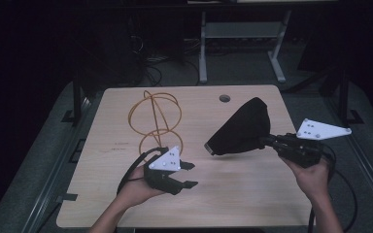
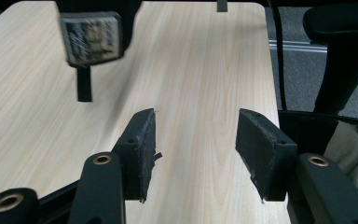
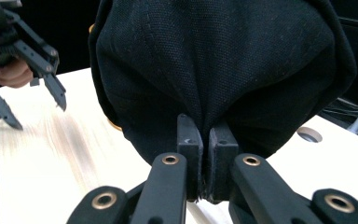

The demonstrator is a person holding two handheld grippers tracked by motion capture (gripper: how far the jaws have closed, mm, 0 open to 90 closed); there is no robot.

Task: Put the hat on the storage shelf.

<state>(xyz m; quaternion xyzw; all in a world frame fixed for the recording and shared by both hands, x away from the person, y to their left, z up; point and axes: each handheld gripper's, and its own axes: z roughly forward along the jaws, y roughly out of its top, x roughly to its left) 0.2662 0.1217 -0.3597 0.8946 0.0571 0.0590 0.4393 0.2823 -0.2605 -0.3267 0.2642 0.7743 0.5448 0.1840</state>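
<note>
While the right gripper (image 1: 267, 141) pinches the black fabric bag (image 1: 243, 127) with its fingers (image 3: 189, 154) pressed tight on a fold, the bag hangs lifted above the counter (image 1: 252, 194), right of centre, label patch (image 2: 91, 38) at its low end. Left gripper (image 1: 190, 174) is spread, nothing between. Bare wood between them; orange wire frame (image 1: 154, 116) stands back-left.
</note>
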